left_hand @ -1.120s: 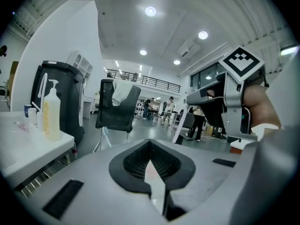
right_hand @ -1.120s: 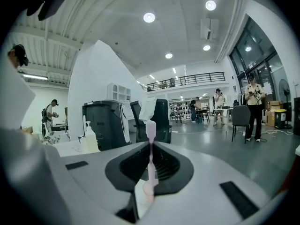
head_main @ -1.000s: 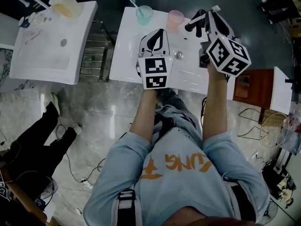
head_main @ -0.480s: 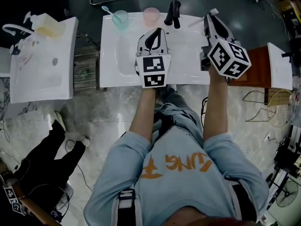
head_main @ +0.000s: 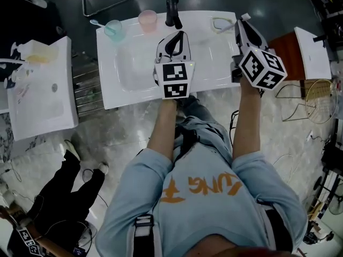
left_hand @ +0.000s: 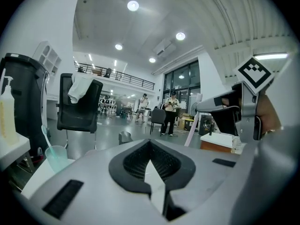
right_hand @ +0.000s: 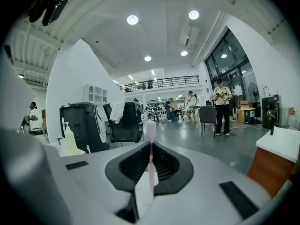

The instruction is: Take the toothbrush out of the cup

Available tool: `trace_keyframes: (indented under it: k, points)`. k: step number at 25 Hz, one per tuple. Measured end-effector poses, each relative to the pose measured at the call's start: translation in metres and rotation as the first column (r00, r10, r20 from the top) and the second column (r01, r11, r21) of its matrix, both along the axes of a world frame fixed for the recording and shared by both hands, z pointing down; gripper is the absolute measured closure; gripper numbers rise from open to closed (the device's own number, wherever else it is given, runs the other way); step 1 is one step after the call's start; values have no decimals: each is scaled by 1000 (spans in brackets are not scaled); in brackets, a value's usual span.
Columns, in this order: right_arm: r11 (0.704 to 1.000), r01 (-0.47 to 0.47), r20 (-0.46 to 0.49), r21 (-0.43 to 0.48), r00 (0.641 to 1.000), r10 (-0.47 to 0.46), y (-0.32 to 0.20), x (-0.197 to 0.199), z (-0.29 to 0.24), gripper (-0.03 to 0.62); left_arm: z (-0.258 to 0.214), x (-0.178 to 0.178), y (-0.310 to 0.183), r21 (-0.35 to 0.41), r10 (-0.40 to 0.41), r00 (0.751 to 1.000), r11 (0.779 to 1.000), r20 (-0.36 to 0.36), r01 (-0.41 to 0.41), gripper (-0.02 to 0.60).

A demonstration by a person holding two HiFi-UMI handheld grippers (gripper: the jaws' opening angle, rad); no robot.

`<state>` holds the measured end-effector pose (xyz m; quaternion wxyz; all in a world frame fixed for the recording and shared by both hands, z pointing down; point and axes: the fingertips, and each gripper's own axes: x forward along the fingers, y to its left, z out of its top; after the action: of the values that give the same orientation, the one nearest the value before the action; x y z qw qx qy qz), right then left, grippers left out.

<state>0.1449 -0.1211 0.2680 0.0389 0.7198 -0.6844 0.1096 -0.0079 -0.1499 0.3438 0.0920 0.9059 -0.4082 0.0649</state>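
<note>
The white sink [head_main: 211,71] carries a green cup [head_main: 113,28] at its back left with a light blue toothbrush [head_main: 96,23] standing in it, and a pink cup [head_main: 147,19] beside it. My right gripper [head_main: 242,21] hangs over the sink's right end, shut on a pink toothbrush [right_hand: 150,142] that stands up between its jaws [right_hand: 150,146]. That brush [left_hand: 192,134] also shows in the left gripper view, as does the green cup [left_hand: 57,157]. My left gripper [head_main: 181,35] is over the basin in front of the black tap [head_main: 172,12], jaws [left_hand: 150,146] shut on nothing.
A soap dish [head_main: 222,24] lies at the sink's back right. A second sink [head_main: 37,95] with a soap bottle [head_main: 35,58] stands to the left, a metal rack [head_main: 86,84] between them. A brown cabinet [head_main: 281,42] and wire basket [head_main: 316,100] are at the right.
Both grippers have moved rightward along the sink. The right one, still holding the pink brush, has gone from the tap to the sink's right end; the left now sits before the tap.
</note>
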Motion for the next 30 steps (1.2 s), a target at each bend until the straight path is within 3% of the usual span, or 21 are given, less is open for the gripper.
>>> trace_keyframes:
  k: [18,30]
  points:
    - [972,-145,-50,-182,989,138,52,103,59,553,39,113,20,-93,189,982,978,22,-187,561]
    - [926,-146,-36,-347,989,142,76,136,114,553,80,148,29,-174,231,972,960,49,-220,561]
